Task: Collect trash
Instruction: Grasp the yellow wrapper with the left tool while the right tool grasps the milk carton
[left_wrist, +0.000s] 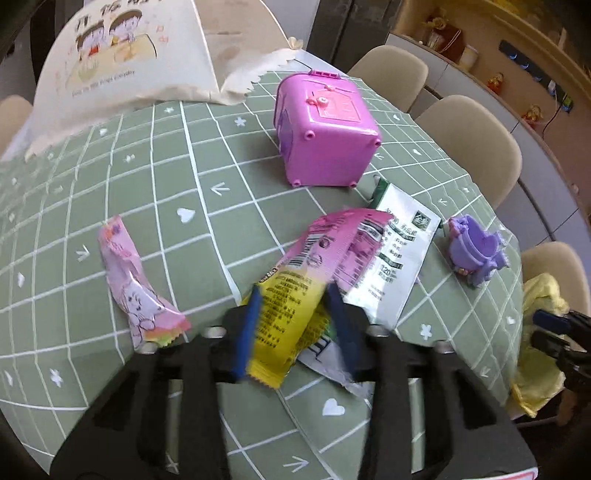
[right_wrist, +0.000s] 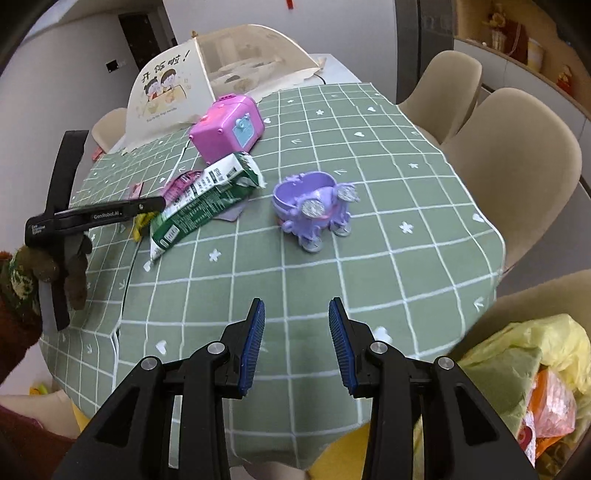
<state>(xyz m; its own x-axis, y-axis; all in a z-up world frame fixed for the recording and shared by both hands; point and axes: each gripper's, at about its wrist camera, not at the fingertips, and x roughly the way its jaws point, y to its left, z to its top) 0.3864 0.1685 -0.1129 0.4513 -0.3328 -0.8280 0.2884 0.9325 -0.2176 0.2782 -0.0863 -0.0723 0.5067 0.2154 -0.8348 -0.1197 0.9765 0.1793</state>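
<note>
my left gripper (left_wrist: 291, 325) is clamped on the pink-and-yellow wrapper (left_wrist: 295, 288), lying on the green checked tablecloth (left_wrist: 221, 221) over the green-and-white packet (left_wrist: 399, 251). my right gripper (right_wrist: 297, 343) stands half open, empty.

You have a green checked tablecloth (right_wrist: 369, 206) over the table, filling the middle of both views. A pink toy case (left_wrist: 325, 129) sits upper centre in the left view, and a purple toy carriage (right_wrist: 314, 210) stands at the centre of the right view. A cream food cover (left_wrist: 122, 55) with a cartoon print fills the upper left. Beige chairs (right_wrist: 517, 166) line the right edge.
</note>
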